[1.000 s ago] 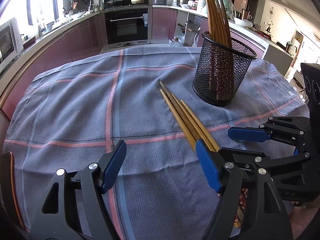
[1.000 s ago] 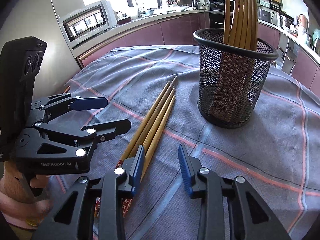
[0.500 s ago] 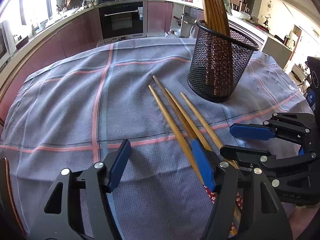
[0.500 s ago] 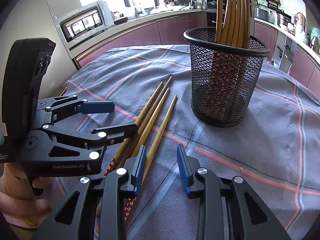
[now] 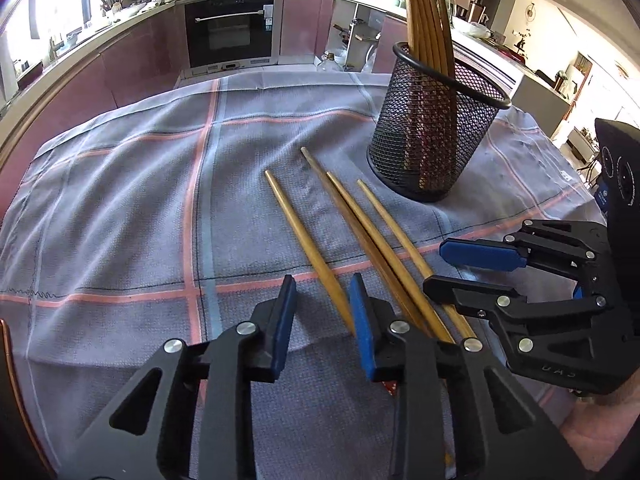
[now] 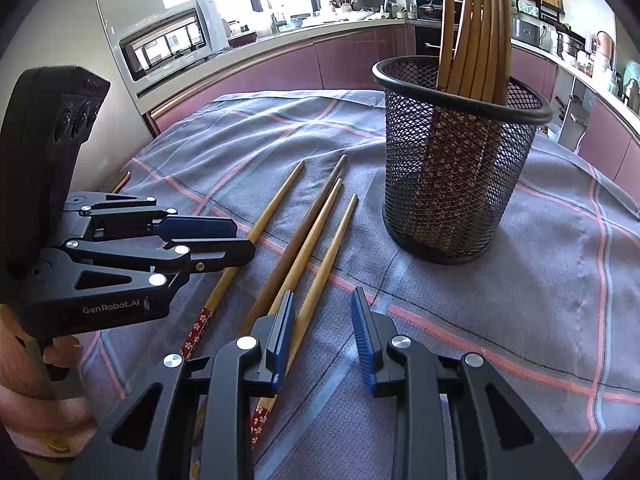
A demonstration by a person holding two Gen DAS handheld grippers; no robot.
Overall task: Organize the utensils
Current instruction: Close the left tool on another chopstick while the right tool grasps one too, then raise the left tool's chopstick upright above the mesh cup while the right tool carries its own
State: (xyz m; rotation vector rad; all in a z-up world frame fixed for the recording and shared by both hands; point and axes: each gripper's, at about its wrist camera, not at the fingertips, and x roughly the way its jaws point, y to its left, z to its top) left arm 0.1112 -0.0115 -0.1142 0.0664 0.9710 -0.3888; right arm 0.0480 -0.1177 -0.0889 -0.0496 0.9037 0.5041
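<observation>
"GenRobot.AI" reads in pale letters on the side of the left claw [image 6: 224, 240], plain as day from the right wrist view. That claw sits low over the grey plaid cloth [image 5: 120, 208] covering the desk, its blue-padded fingers [image 5: 282, 328] parted with a clear gap and nothing between them. The leftmost chopstick [image 5: 304, 240] lies just at the inner edge of its right finger, not pinched.

Four loose chopsticks lie on the cloth, fanned out, thin tips pointing toward the holder. They are golden-brown wood, tapered, and the thick ends wear a red band with a small pale flower pattern [image 6: 198, 330]. Two of them [image 5: 360, 232] lie side by side, touching along their length; the fourth [image 5: 394, 232] lies a little off to the right.

The right claw [image 6: 322, 336] is also released, fingers apart, hovering low over the thick ends; the nearest chopstick [image 6: 324, 268] runs under its left finger. From the left wrist view the same claw [image 5: 472, 268] comes in sideways from the right, its lower finger over the rightmost chopstick.

Beyond the tips stands a black wire-mesh holder [image 6: 456, 168], upright on the cloth, near but not touching the loose four. Inside, a bundle of matching chopsticks [image 6: 476, 24] stands thin ends up, leaning against the rim.
</observation>
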